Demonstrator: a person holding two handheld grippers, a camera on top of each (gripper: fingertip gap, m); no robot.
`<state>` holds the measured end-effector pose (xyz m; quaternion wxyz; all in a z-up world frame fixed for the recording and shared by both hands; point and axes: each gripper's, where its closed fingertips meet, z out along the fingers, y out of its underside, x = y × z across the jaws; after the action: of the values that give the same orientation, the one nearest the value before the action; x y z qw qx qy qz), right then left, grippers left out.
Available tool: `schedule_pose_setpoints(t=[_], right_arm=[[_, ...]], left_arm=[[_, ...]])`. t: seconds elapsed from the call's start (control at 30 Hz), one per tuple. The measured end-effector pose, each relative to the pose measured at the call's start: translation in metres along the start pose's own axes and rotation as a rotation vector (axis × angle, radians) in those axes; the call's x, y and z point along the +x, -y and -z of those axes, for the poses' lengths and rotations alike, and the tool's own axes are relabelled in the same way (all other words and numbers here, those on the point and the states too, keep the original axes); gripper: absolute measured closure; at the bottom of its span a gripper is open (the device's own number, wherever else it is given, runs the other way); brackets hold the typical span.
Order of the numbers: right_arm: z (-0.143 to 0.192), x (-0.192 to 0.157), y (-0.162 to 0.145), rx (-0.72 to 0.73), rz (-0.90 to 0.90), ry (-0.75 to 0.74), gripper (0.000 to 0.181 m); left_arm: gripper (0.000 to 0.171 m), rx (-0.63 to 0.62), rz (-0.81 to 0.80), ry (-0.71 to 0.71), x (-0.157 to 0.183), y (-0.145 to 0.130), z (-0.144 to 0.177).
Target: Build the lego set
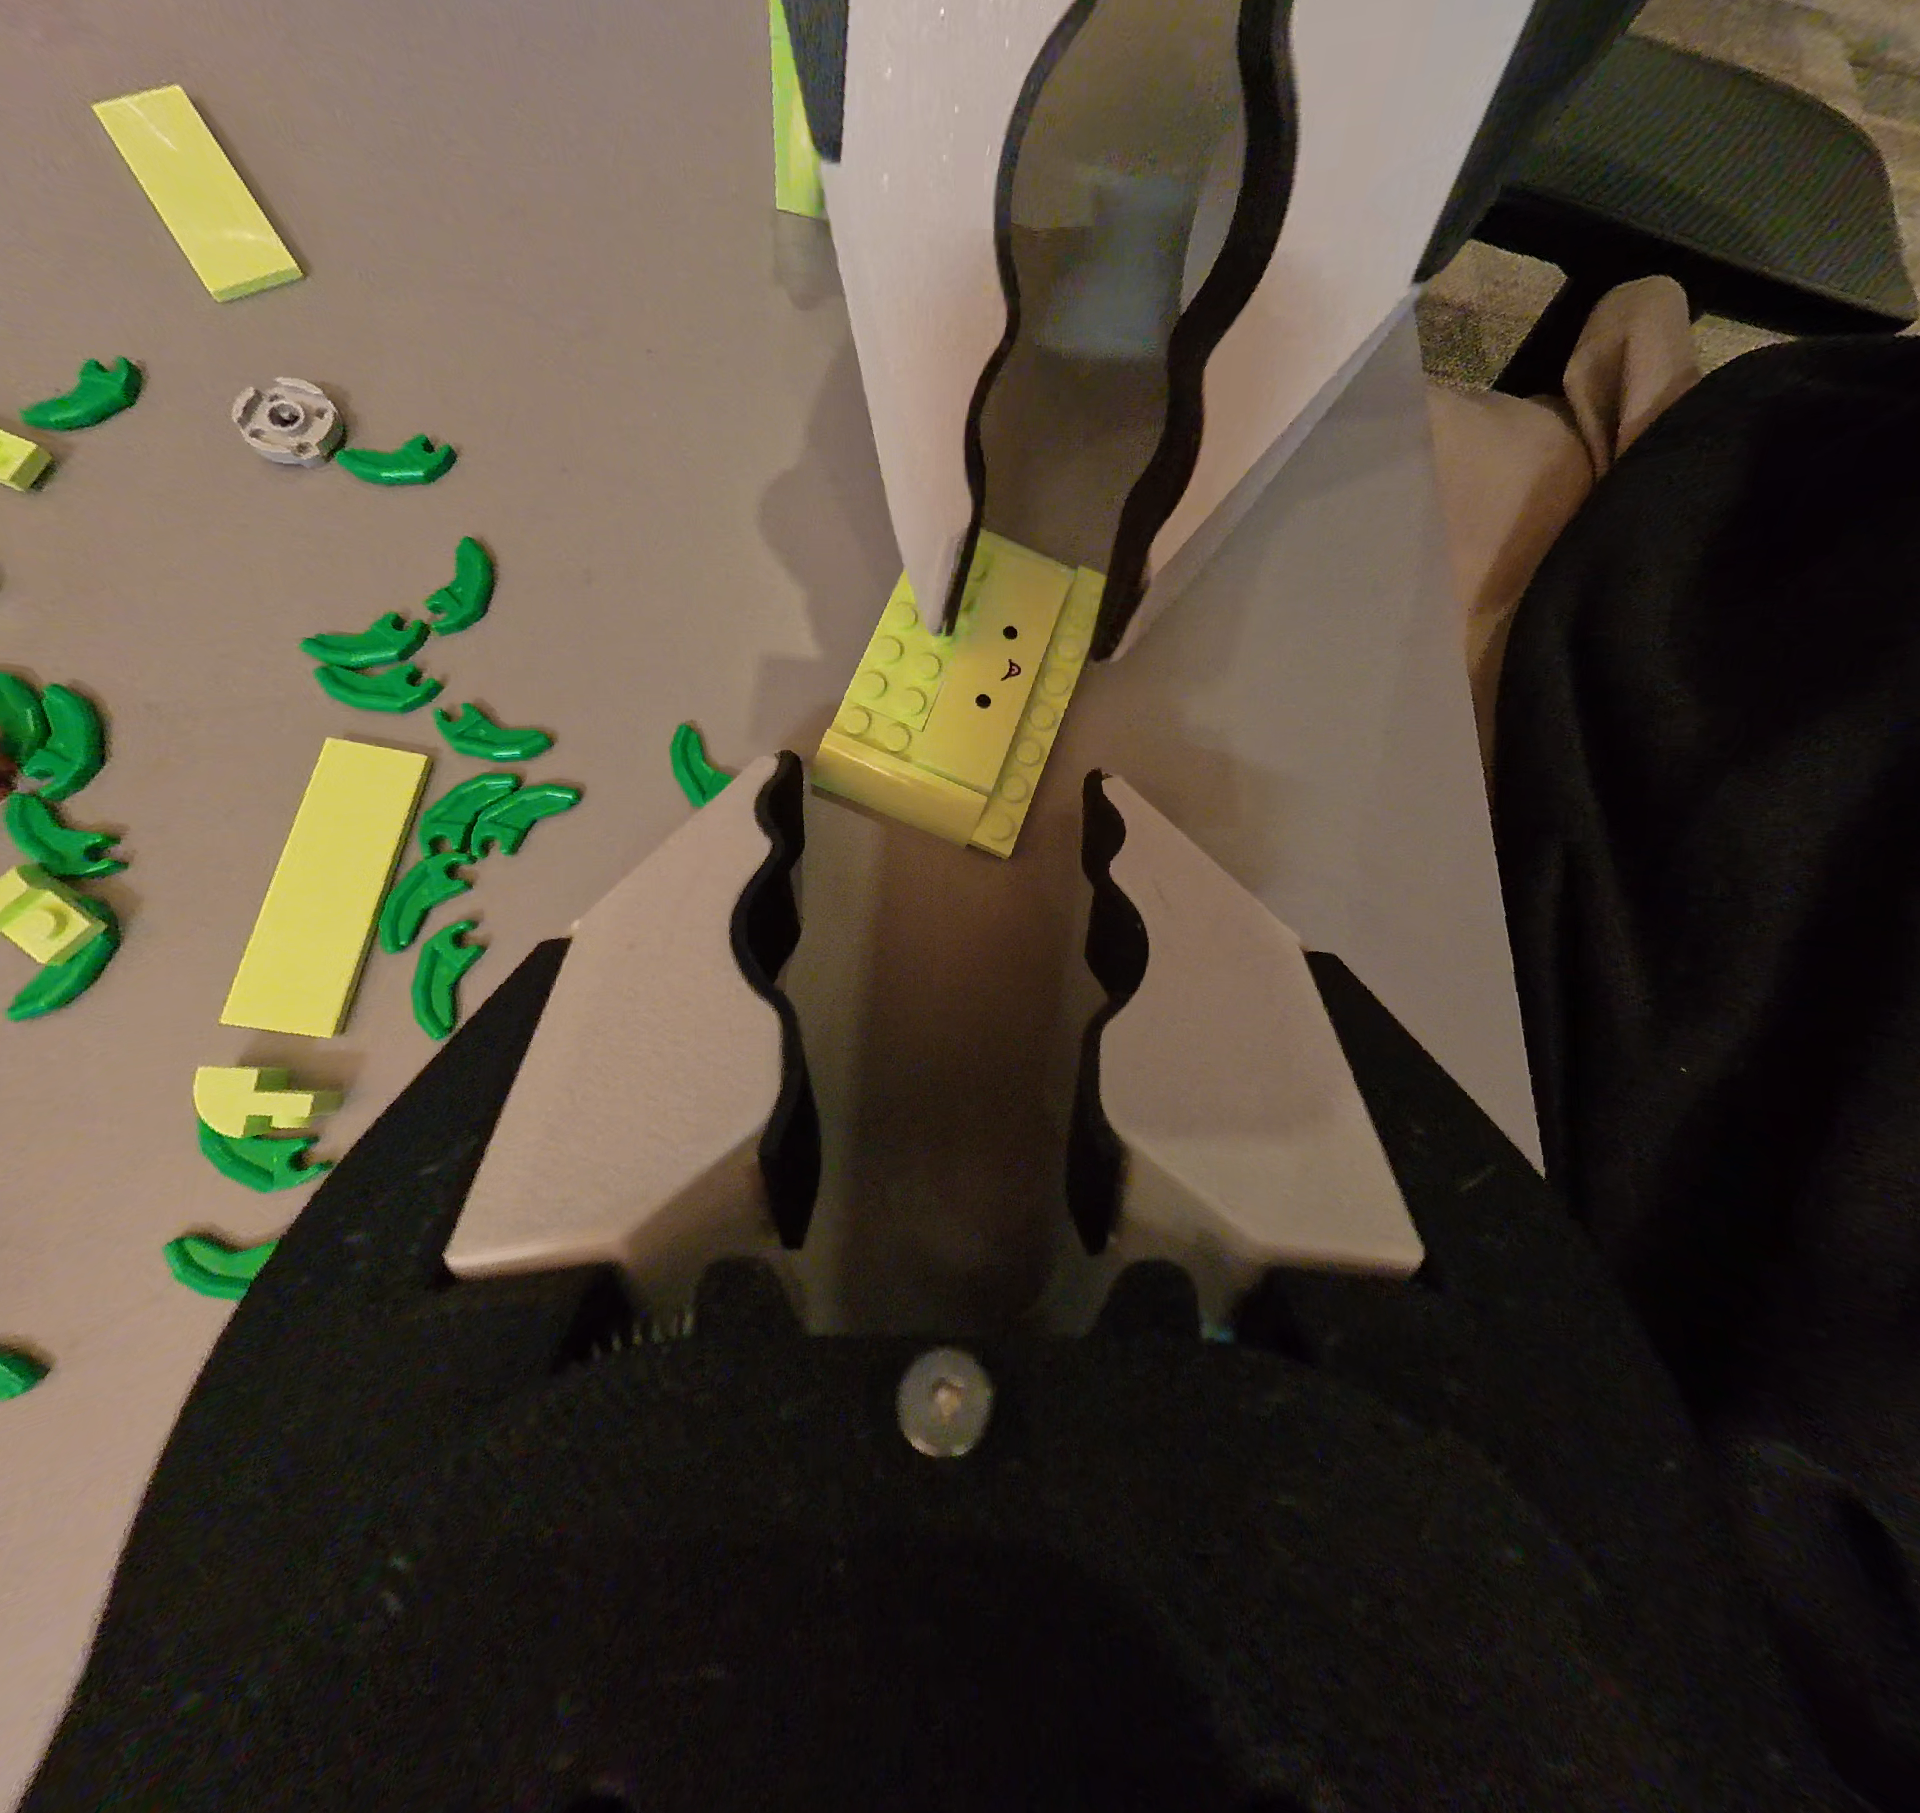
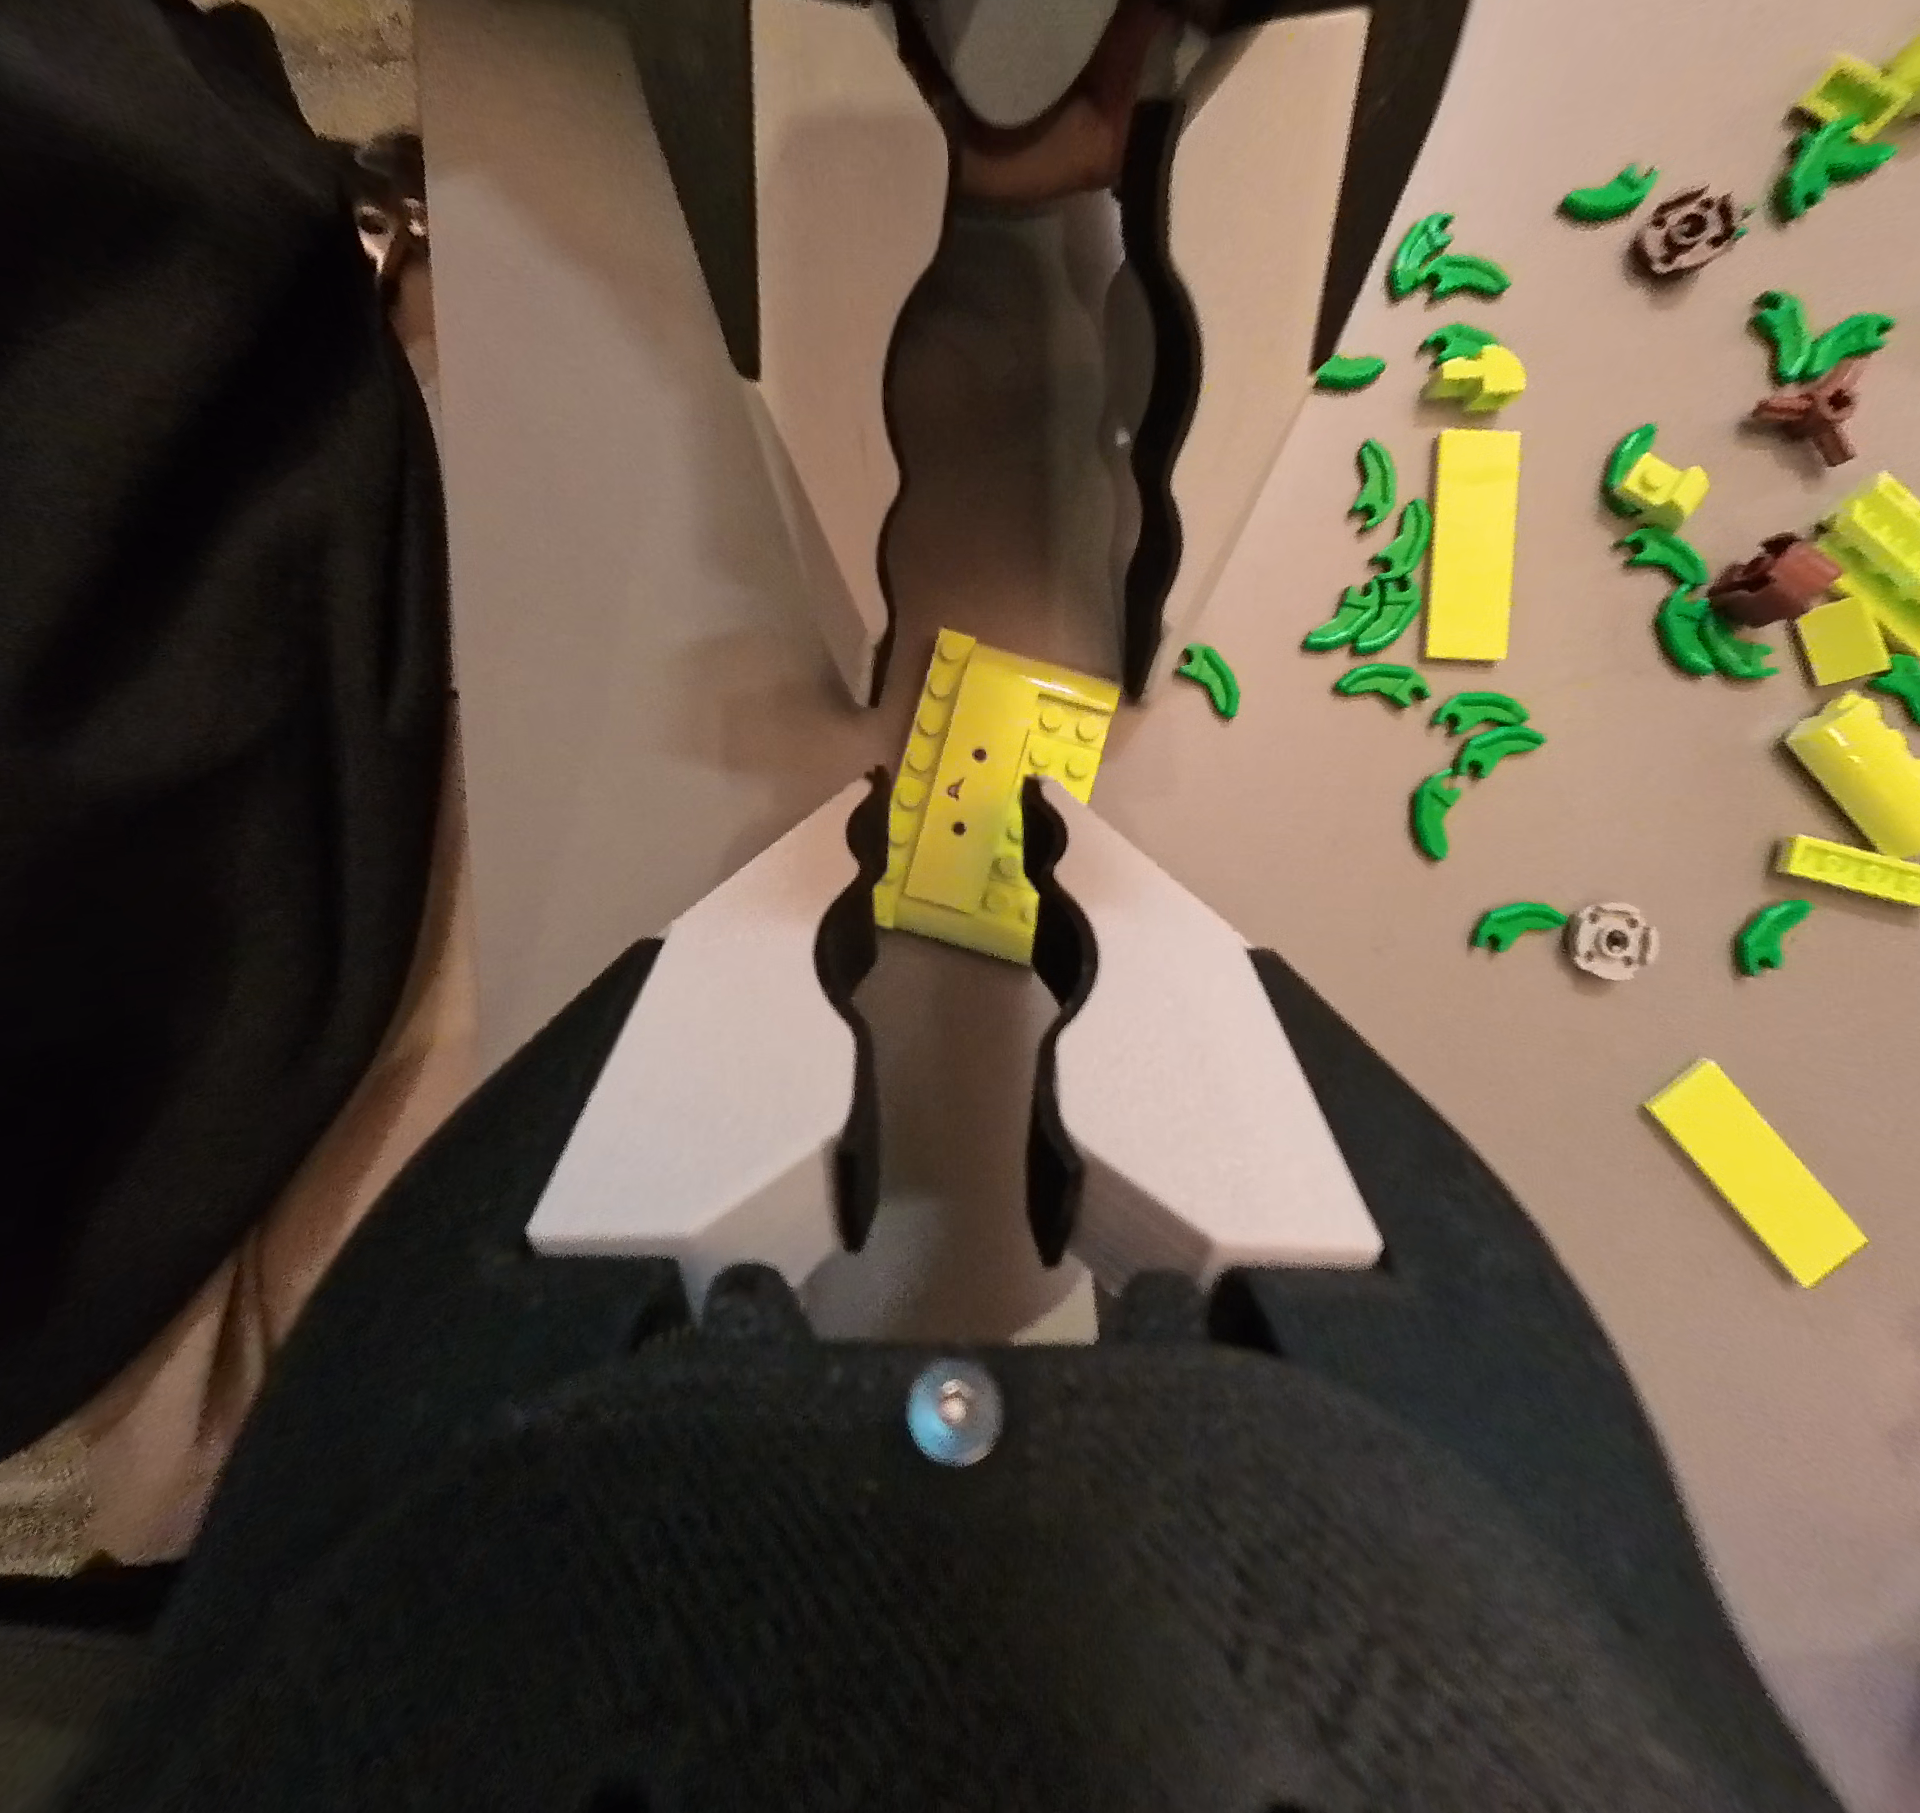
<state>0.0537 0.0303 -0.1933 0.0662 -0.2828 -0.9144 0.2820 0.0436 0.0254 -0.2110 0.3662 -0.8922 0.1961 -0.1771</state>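
A lime-green lego assembly (image 1: 961, 714) with studs and a smooth tile bearing a small printed face lies on the grey table, close to the edge by the person. My left gripper (image 1: 940, 784) is open, its tips just short of the assembly's near end. My right gripper (image 2: 956, 789) reaches in from the opposite side, and its narrow jaws close on the assembly (image 2: 971, 807) from both sides. In the left wrist view the right gripper (image 1: 1029, 625) comes down from the top. In the right wrist view the left gripper (image 2: 1003, 693) straddles the far end.
Several dark green leaf pieces (image 1: 468, 818) lie scattered to the left, with two long lime tiles (image 1: 327, 890) (image 1: 197, 189) and a grey round piece (image 1: 286, 421). Brown pieces (image 2: 1813, 413) and more lime bricks (image 2: 1849, 766) lie farther out. A person in dark clothing (image 1: 1714, 828) sits at the table edge. My left and right fingertips are right by each other.
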Motion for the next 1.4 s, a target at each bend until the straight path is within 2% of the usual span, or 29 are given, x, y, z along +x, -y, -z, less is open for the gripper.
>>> schedule_pose_setpoints(t=[0.13, 0.27, 0.47, 0.8, 0.97, 1.4], right_arm=[[0.003, 0.003, 0.005, 0.014, -0.045, -0.046, 0.165], [-0.005, 0.007, 0.001, -0.035, -0.084, -0.127, 0.174], [-0.012, 0.003, 0.001, -0.031, -0.126, -0.118, 0.181], [-0.014, 0.003, 0.002, -0.048, -0.237, -0.041, 0.181], [-0.015, 0.003, 0.002, -0.104, -0.202, -0.057, 0.181], [-0.014, 0.003, 0.002, -0.107, -0.322, -0.021, 0.181]], left_arm=[[0.121, 0.000, 0.003, -0.001, 0.000, 0.000, 0.000], [0.122, -0.001, 0.002, 0.006, -0.001, 0.000, 0.000], [0.124, -0.004, -0.006, 0.019, -0.002, 0.000, 0.000], [0.125, -0.014, -0.036, 0.038, -0.002, -0.001, -0.002], [0.126, -0.016, -0.041, 0.043, -0.002, -0.001, -0.002], [0.127, -0.015, -0.036, 0.044, -0.003, -0.001, -0.002]])
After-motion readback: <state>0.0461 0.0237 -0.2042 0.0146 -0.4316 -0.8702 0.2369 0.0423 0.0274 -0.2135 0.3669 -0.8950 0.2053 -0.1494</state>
